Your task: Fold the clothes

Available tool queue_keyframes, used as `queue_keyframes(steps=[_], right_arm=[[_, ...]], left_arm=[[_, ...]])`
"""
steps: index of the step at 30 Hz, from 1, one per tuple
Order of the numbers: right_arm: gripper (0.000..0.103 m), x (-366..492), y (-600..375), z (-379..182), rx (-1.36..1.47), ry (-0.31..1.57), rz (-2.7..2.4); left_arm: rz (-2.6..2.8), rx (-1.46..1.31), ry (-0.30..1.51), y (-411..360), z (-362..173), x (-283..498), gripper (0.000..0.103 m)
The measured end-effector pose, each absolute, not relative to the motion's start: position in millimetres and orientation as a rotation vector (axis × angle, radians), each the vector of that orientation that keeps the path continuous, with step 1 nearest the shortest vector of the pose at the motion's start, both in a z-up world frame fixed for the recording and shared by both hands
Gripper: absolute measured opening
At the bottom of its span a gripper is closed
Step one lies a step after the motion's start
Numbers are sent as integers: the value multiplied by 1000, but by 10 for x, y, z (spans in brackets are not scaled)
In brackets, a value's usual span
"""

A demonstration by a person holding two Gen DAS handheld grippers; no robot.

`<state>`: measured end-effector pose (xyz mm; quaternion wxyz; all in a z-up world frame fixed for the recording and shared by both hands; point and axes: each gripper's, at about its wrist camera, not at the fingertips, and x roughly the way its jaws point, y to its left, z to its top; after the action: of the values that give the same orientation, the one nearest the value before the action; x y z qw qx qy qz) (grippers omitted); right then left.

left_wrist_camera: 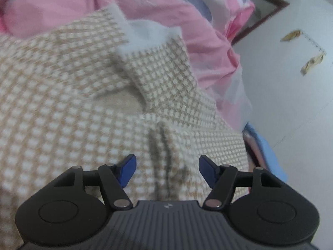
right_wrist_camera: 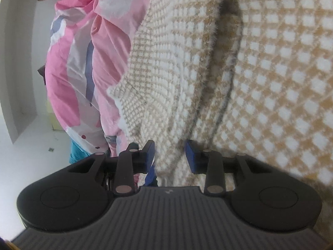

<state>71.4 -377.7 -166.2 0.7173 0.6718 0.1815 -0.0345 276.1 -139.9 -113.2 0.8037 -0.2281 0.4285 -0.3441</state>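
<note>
A tan-and-white checked knit sweater (left_wrist_camera: 62,108) lies spread over pink bedding. One sleeve (left_wrist_camera: 164,75) with a fuzzy white cuff (left_wrist_camera: 145,35) is folded across its body. My left gripper (left_wrist_camera: 167,169) hovers open just above the sweater near its right edge, and a wrinkle of the knit runs between the spread blue pads (left_wrist_camera: 128,169). In the right wrist view the sweater (right_wrist_camera: 270,73) fills the frame. My right gripper (right_wrist_camera: 170,155) has its blue pads pressed on a thick fold of the sweater's edge (right_wrist_camera: 170,145).
Pink patterned bedding (left_wrist_camera: 162,6) is bunched behind and beside the sweater, seen also as bedding (right_wrist_camera: 79,62) at the left. A white floor (left_wrist_camera: 291,104) lies to the right, with a blue cloth (left_wrist_camera: 268,152) at the bed's edge. A teal item (right_wrist_camera: 77,152) sits low by the floor (right_wrist_camera: 31,156).
</note>
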Motion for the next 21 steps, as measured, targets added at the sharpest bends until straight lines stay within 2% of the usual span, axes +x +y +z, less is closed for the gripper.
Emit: queue_keyframes(steps=[3, 4, 5, 6, 7, 8, 10, 16, 21], right_arm=[[32, 741, -3804, -1717, 1515, 385, -96], [31, 754, -3806, -1734, 1522, 381, -103], [30, 767, -3804, -1745, 1526, 376, -113], [27, 780, -3803, -1750, 1526, 370, -121], [22, 796, -3806, -1753, 1523, 364, -124], [12, 805, -3809, -1760, 1520, 360, -127], [6, 795, -3809, -1766, 1518, 353, -125], [3, 704, -3625, -1328, 1384, 326, -8], [3, 864, -3259, -1031, 1265, 393, 92]], left_arm=[[-732, -416, 941, -1632, -1112, 2799, 50], [-719, -397, 945, -1700, -1124, 2798, 38], [-707, -377, 949, -1769, -1135, 2798, 21], [-699, -365, 953, -1821, -1144, 2796, 12], [-694, -367, 953, -1839, -1142, 2790, 11], [-689, -371, 945, -1837, -1120, 2774, 10], [-700, -375, 929, -1787, -1026, 2739, 9], [-763, -303, 837, -1434, -408, 2542, 9], [-734, -224, 788, -926, -16, 2462, 9]])
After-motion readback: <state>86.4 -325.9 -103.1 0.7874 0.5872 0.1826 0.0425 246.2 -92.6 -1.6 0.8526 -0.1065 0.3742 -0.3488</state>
